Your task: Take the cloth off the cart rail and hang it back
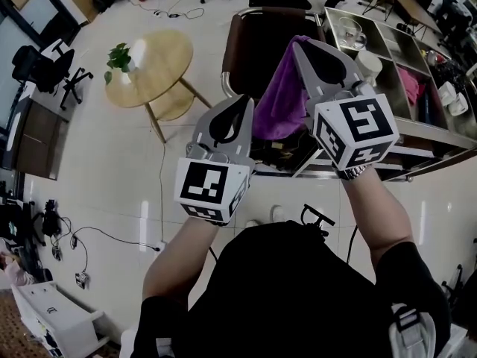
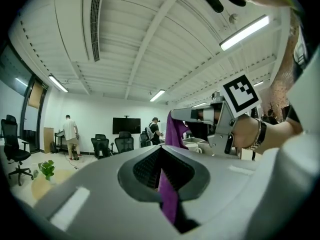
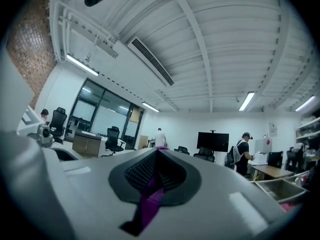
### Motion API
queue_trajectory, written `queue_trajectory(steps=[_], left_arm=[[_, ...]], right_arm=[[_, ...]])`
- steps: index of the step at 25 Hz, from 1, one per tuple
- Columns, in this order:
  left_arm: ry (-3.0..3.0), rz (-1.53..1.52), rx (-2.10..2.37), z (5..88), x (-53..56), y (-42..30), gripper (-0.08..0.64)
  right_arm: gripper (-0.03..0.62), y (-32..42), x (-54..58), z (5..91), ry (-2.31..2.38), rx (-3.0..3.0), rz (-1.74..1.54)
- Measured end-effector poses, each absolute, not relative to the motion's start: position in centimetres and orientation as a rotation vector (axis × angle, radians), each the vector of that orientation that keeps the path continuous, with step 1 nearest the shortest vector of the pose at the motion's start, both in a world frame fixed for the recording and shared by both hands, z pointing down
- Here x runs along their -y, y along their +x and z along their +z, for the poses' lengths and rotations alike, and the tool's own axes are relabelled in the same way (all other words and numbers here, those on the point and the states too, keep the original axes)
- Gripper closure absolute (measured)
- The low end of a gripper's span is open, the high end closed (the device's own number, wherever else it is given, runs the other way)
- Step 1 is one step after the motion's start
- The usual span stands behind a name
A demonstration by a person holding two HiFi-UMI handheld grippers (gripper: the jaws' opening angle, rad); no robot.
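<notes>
The left grey gripper (image 1: 240,103) and right grey gripper (image 1: 299,47) clench the purple fabric cloth (image 1: 279,103), stretched aloft by the near-left corner of the steel cart (image 1: 373,11), seemingly so it drapes flat over the rail (image 1: 432,131).

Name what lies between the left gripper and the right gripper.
A purple cloth, clamped by the left gripper and the right gripper alike; the head view shows it best.

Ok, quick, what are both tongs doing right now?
Left tongs: closed on the purple fabric cloth.
Right tongs: closed on the same cloth.
</notes>
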State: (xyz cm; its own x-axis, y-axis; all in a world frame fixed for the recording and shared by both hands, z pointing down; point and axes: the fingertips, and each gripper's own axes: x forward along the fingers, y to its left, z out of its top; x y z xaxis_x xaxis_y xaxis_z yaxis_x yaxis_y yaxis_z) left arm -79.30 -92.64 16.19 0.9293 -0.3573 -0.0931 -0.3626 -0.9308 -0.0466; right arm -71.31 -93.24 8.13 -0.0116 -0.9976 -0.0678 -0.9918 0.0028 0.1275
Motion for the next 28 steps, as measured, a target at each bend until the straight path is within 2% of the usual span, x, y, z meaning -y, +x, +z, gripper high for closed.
queue_trajectory(steps=[8,13,14,15,16,28], left_arm=[[-3.038,0.088,-0.604,17.8,95.1,-77.5,0.571],[-3.048,0.046,-0.633,19.4,97.5,-76.0,0.571],[-3.05,0.043,-0.636,19.5,97.9,-75.8,0.571],[-3.051,0.041,-0.636,19.6,98.2,-75.6,0.571],[-3.052,0.039,-0.634,19.7,98.4,-75.4,0.571],[-3.088,0.068,-0.512,18.7,97.6,-75.8,0.571]], right_arm=[[0.588,-67.2,98.6,15.2,2.14,2.119,0.014],[0.581,-64.0,102.4,21.9,2.055,2.015,0.283],[0.547,-63.8,102.9,23.0,2.031,2.002,0.332],[0.463,-63.7,103.1,23.8,2.01,1.998,0.365],[0.439,-63.8,103.1,24.3,1.998,2.001,0.382],[0.437,-65.1,100.2,24.2,1.977,1.946,0.448]])
